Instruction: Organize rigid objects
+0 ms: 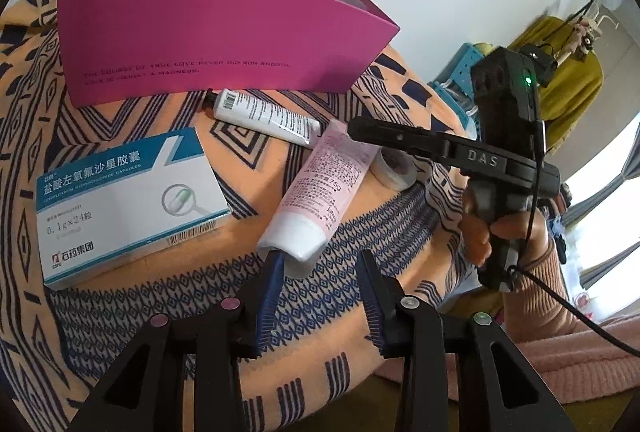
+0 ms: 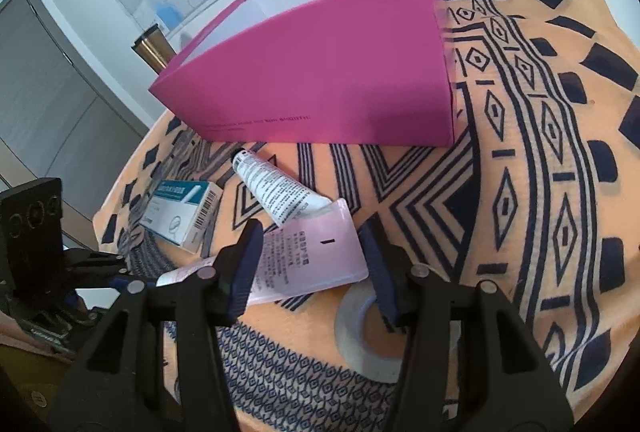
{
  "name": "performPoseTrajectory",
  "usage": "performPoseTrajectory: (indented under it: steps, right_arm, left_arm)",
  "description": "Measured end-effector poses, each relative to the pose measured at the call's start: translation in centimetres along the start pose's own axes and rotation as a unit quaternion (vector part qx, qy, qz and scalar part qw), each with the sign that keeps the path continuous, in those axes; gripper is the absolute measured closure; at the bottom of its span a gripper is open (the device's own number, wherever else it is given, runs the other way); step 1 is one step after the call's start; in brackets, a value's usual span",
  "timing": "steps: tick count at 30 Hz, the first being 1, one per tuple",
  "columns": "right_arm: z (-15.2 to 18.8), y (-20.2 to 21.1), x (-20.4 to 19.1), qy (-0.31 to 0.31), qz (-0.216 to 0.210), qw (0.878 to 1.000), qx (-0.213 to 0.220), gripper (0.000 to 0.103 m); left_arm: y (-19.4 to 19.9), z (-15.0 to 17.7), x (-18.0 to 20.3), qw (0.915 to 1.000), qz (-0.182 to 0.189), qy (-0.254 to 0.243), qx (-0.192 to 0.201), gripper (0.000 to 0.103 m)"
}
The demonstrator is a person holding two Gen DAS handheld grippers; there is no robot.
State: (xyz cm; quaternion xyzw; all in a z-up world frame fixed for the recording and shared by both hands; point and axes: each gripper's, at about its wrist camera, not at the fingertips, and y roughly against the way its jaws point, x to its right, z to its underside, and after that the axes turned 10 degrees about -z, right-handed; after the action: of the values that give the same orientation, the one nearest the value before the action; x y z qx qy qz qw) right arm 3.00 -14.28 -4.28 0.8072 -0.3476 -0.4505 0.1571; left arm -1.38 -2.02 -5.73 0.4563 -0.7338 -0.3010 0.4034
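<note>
A pink hand-cream tube (image 2: 312, 256) lies flat on the patterned cloth (image 2: 540, 160) covering the tabletop, its white cap (image 1: 294, 242) toward the left tongs (image 1: 320, 264), its crimped tail between the half-open right tongs (image 2: 312, 232), which grip nothing. The left tongs, partly open, touch the cap with one pad but hold nothing. Beside it lie a white ointment tube (image 1: 266, 114), a capsule carton (image 1: 128, 200) and a tape roll (image 2: 372, 332); the open magenta box (image 1: 224, 44) stands behind. The likely risk: tongs closing on the soft tail could buckle it, or drag the tape roll underneath.
</note>
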Motion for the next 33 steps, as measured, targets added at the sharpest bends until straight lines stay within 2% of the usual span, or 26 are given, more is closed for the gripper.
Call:
performPoseTrajectory:
  steps: [9,15,24,33]
  right_arm:
    - [-0.3,2.4,-1.5,0.011,0.003,0.999,0.04,0.051]
    - [-1.3,4.1,-2.7,0.026,0.006,0.997,0.07,0.051]
    - [-3.8,5.6,-3.8,0.043,0.009,0.993,0.108,0.051]
    - [-6.7,6.1,-4.3,0.059,0.017,0.989,0.133,0.051]
  left_arm:
    - [1.2,-1.3,0.1,0.9995,-0.007,-0.014,0.028,0.063]
    - [3.2,-3.4,0.3,0.9974,-0.015,-0.03,0.064,0.063]
    - [6.2,-6.7,0.8,0.9892,-0.04,-0.061,0.127,0.063]
    - [7.0,-10.1,0.9,0.9819,-0.059,-0.078,0.162,0.063]
